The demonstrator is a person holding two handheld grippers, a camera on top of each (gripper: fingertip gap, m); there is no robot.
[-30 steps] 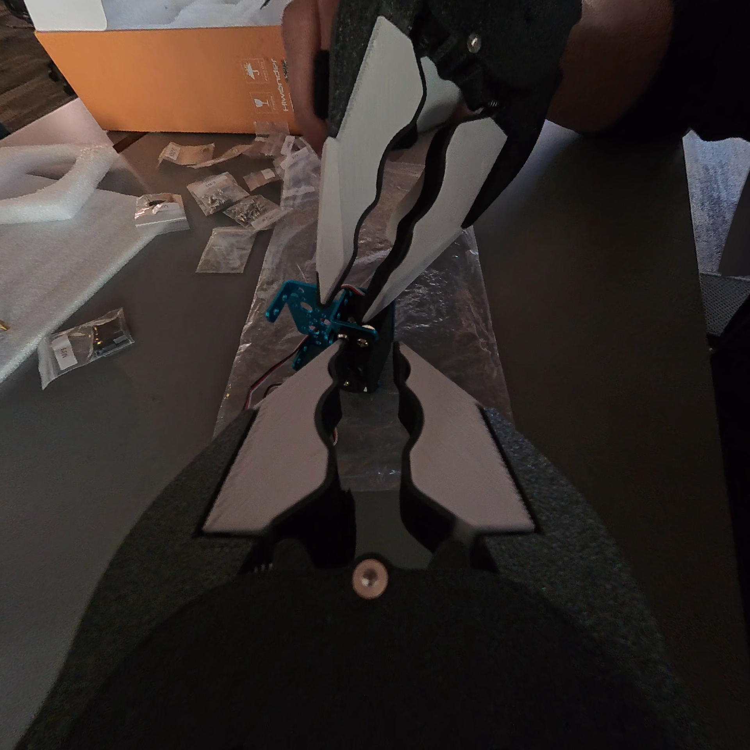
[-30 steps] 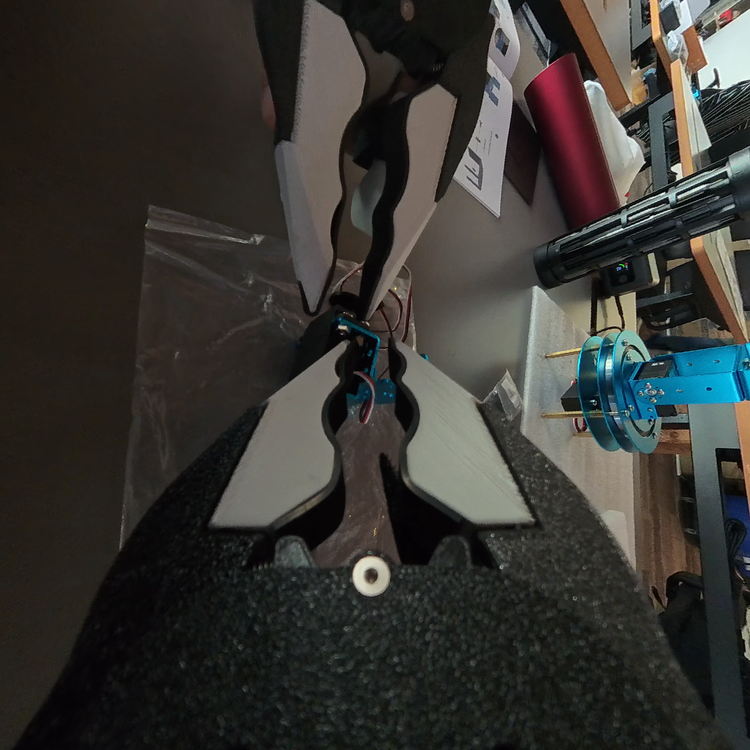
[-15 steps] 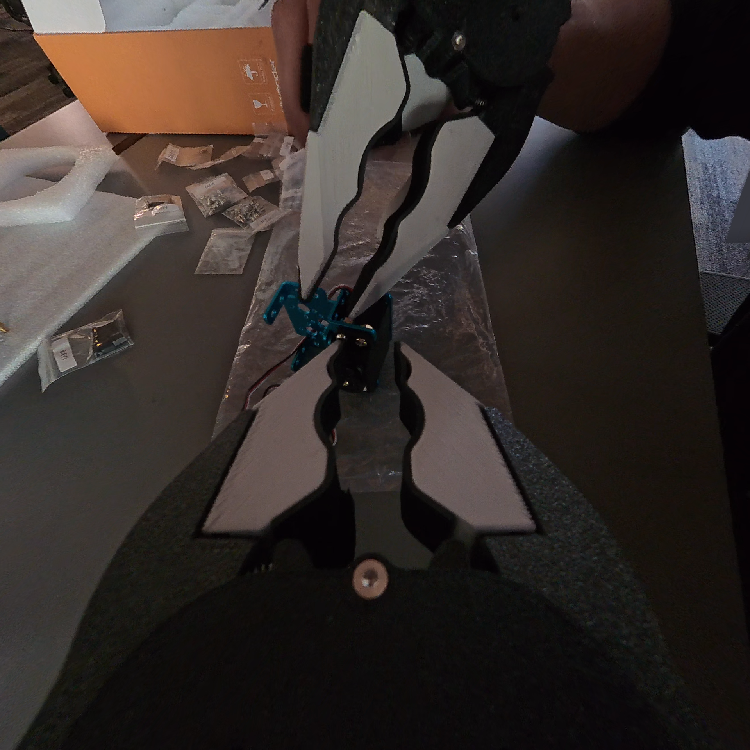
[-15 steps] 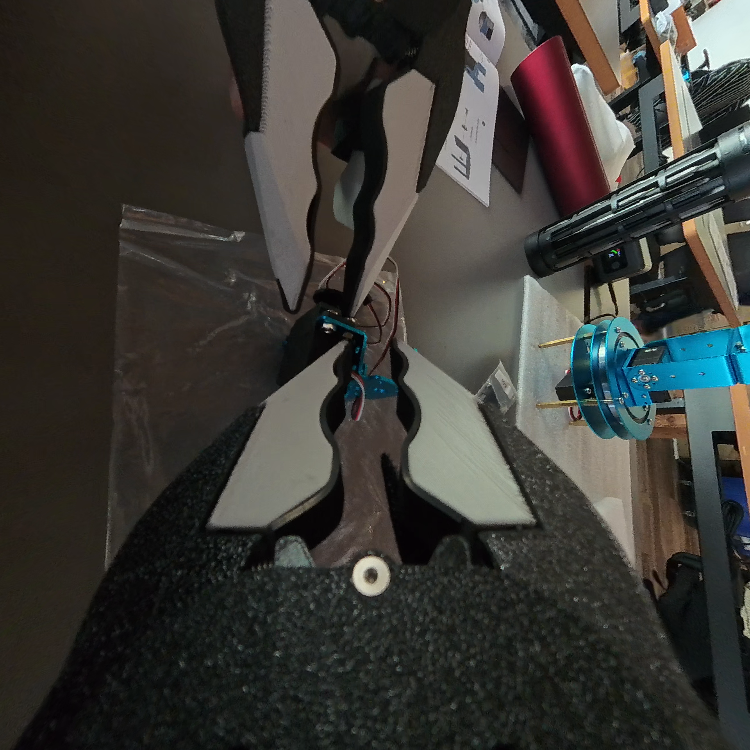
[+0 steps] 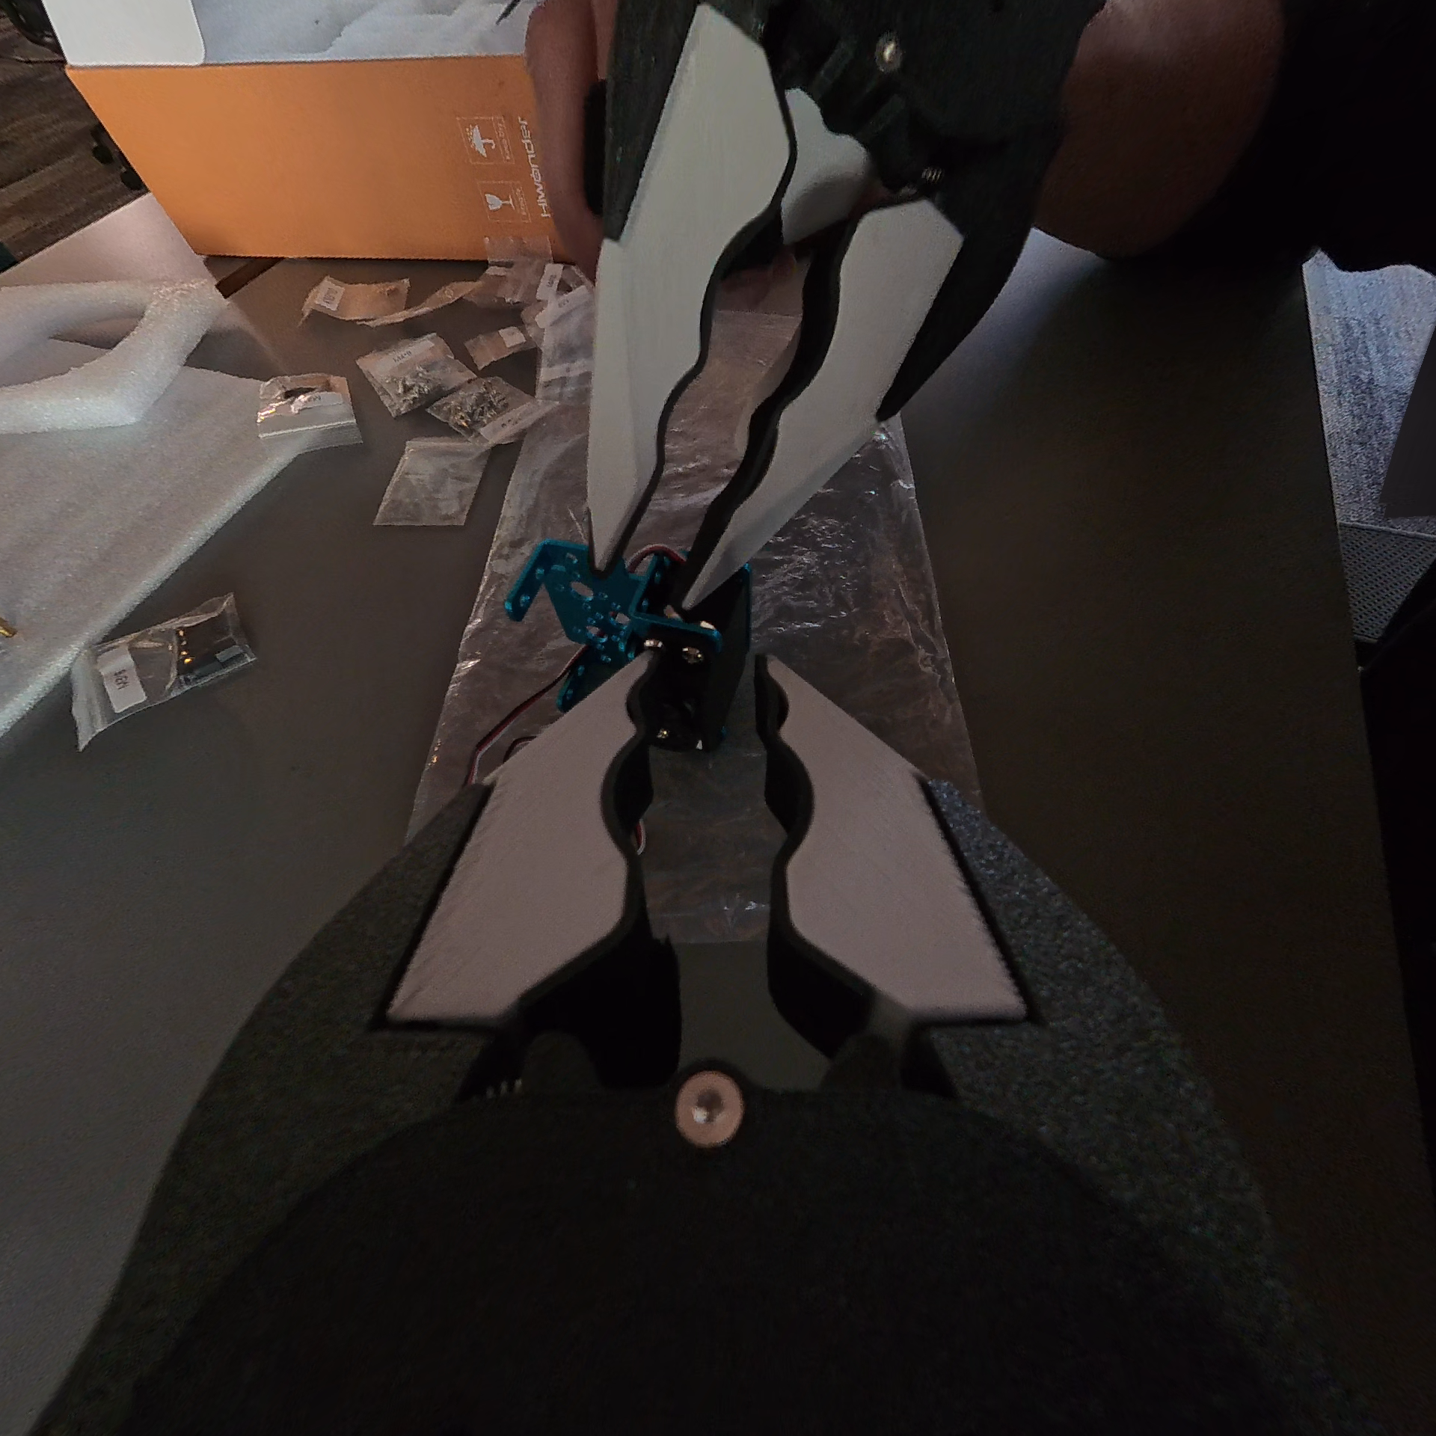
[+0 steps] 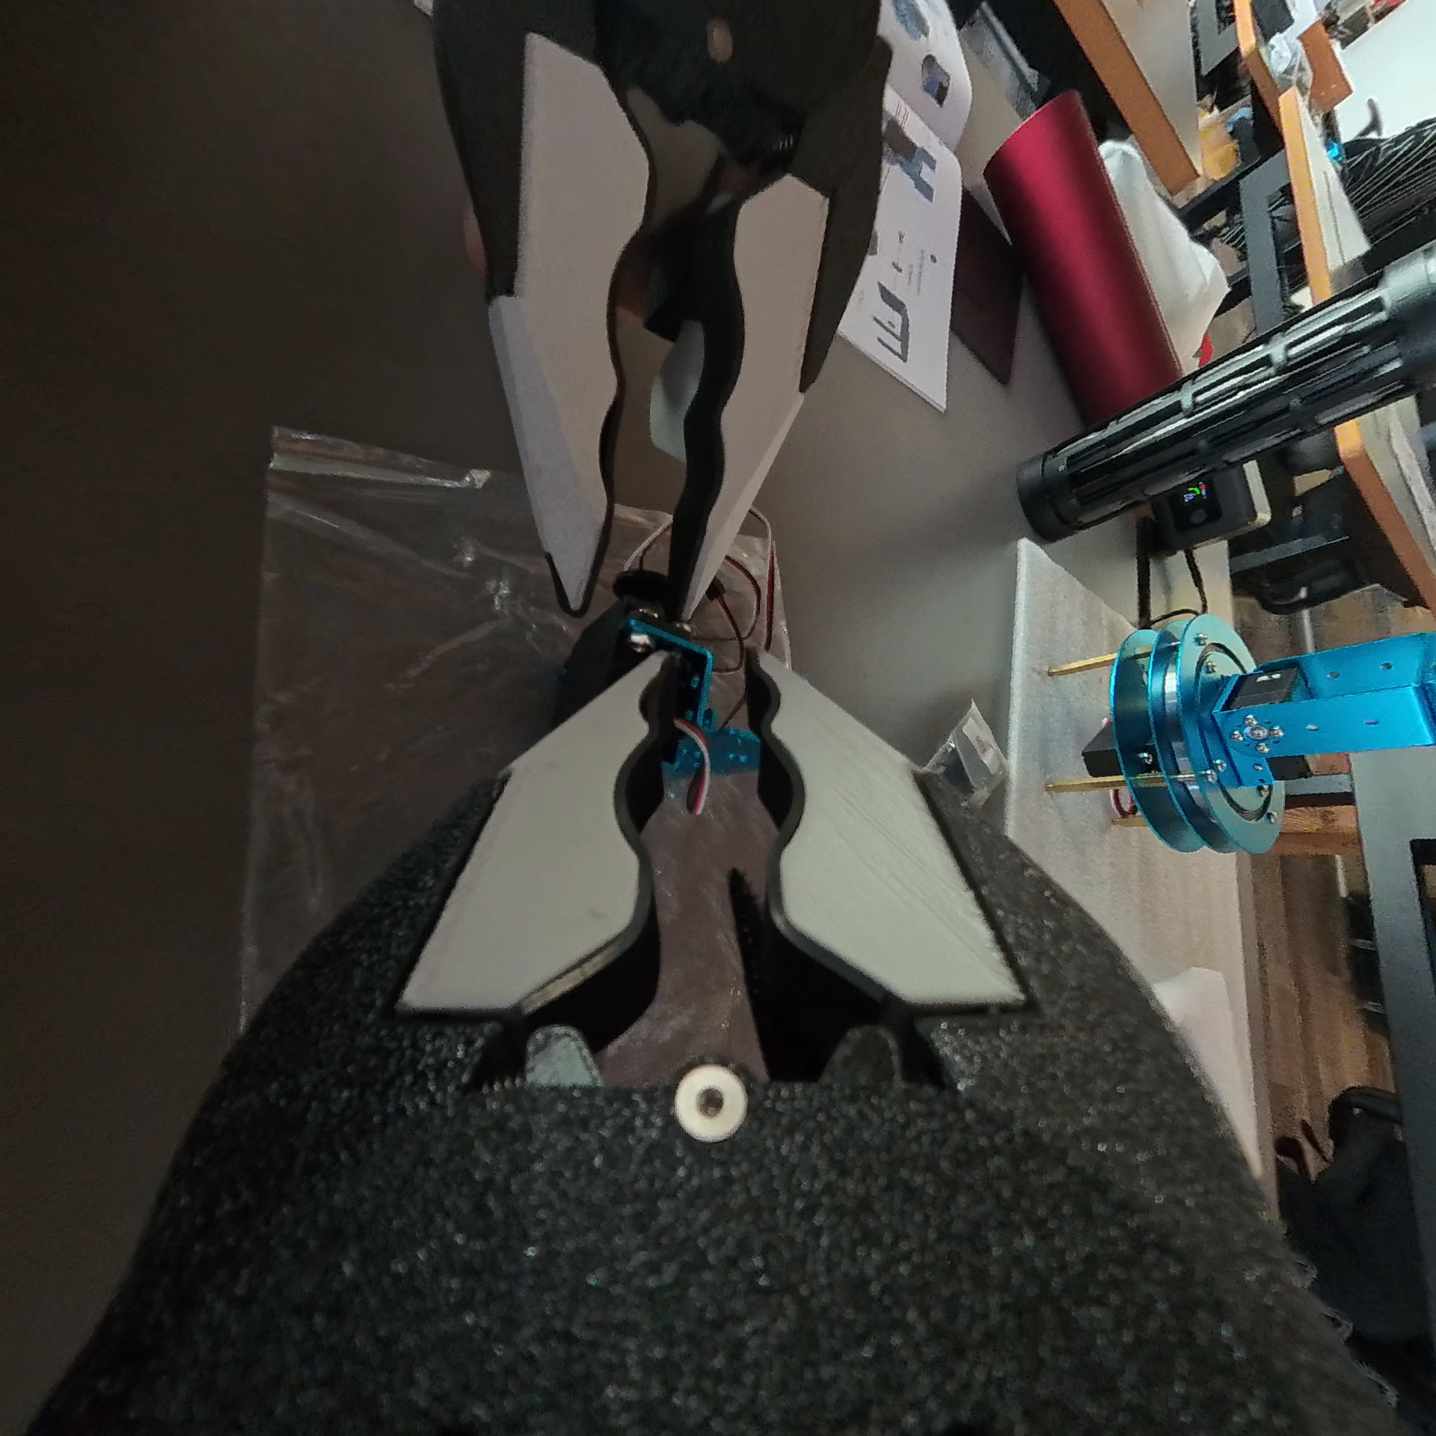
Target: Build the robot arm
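Observation:
A black servo (image 5: 699, 684) fixed to a blue metal bracket (image 5: 590, 606), with red and white wires, stands on a clear plastic bag (image 5: 839, 559) on the dark table. My left gripper (image 5: 705, 664) is closed onto the servo body from the near side. My right gripper (image 5: 653, 575) comes in from the far side, held by a hand (image 5: 1150, 116), its tips pinching the bracket. In the right wrist view, my right gripper (image 6: 703, 657) straddles the bracket (image 6: 730, 758), and the left gripper (image 6: 629, 610) is at the servo (image 6: 598, 653) opposite.
An orange box (image 5: 311, 155), white foam (image 5: 85, 365) and several small parts bags (image 5: 435, 388) lie left. A red cylinder (image 6: 1080, 256), black ribbed tube (image 6: 1228, 427), booklet (image 6: 909, 295) and blue round base assembly (image 6: 1189, 746) show in the right wrist view. The grippers are tip to tip, or close to it.
The right gripper has tilted and shifted slightly about the bracket. The left gripper and the servo have stayed in place. Neither finger gap has visibly changed.

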